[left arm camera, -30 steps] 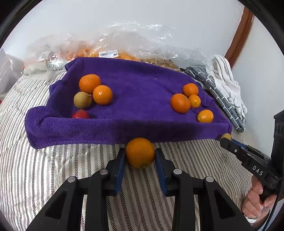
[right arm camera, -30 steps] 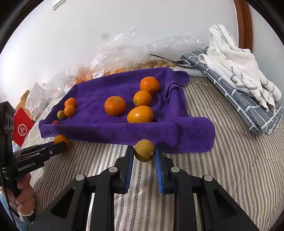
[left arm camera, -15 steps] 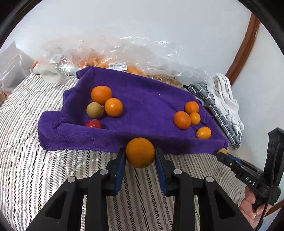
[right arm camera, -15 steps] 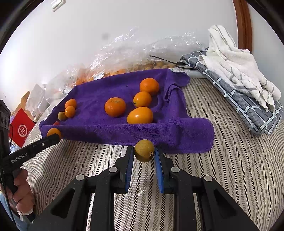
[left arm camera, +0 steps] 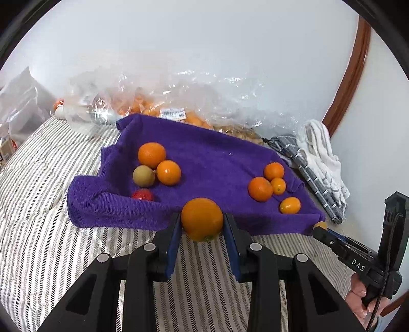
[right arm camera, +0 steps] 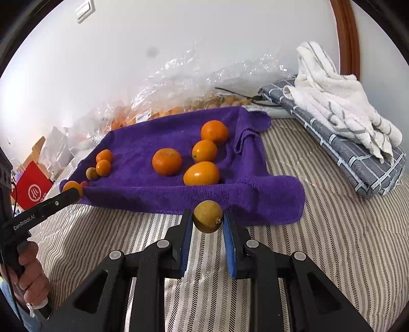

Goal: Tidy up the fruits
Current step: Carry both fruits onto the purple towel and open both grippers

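Risen toward the purple towel (left arm camera: 217,163), left tool (left arm camera: 202,224) clamps an orange (left arm camera: 202,219) (right tool (right arm camera: 207,224) pinches a brownish fruit (right arm camera: 207,216)).

A plain white painted wall (left arm camera: 204,51) forms the rear of the scene. A curved brown wooden trim (left arm camera: 350,74) runs up the wall at the right. A white rectangular wall switch plate (right arm camera: 85,10) is mounted high on the wall at the left. The working surface is a grey-and-white striped quilted bedcover (left arm camera: 38,217) with a herringbone weave. Lighting is even and diffuse, with soft shadows. A red square carton with a white round logo (right arm camera: 32,190) stands at the left edge of the bedcover.
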